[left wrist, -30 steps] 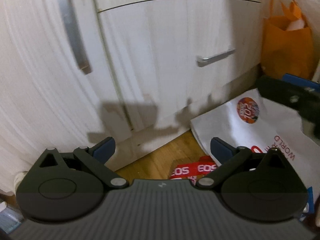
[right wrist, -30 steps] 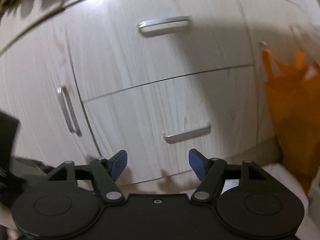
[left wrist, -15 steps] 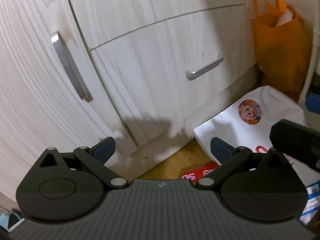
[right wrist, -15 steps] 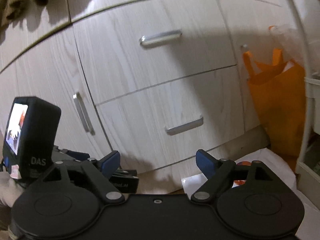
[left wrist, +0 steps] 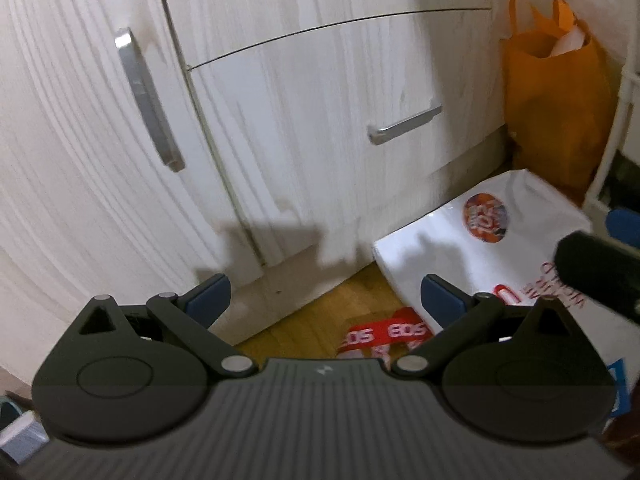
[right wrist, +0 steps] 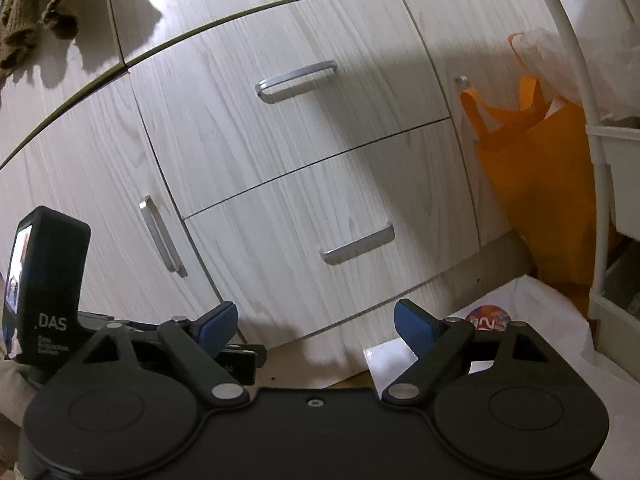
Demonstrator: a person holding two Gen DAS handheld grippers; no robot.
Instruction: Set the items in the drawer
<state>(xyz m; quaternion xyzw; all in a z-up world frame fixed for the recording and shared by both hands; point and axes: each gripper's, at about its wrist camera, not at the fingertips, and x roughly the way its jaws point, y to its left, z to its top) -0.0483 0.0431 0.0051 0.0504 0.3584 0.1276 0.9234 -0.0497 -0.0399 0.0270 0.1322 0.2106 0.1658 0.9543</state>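
Observation:
A white wood-grain cabinet has two shut drawers. The lower drawer (right wrist: 320, 216) has a silver handle (right wrist: 357, 245); it also shows in the left wrist view (left wrist: 320, 120) with its handle (left wrist: 404, 124). The upper drawer (right wrist: 280, 92) has its own handle (right wrist: 296, 80). My left gripper (left wrist: 323, 300) is open and empty, low near the floor in front of the cabinet. My right gripper (right wrist: 316, 326) is open and empty, a little back from the lower drawer. The left gripper's body (right wrist: 44, 284) shows at the left of the right wrist view.
A cabinet door with a vertical handle (left wrist: 148, 100) is left of the drawers. An orange bag (right wrist: 536, 184) hangs at the right. A white plastic bag (left wrist: 480, 248) and a red packet (left wrist: 384, 336) lie on the wooden floor. A white rack (right wrist: 600, 208) stands at far right. Brown cloth (right wrist: 36, 4) hangs above.
Both grippers have drawn back from the cabinet, so more of the drawers shows. The left gripper has come into the right wrist view. Both stay open.

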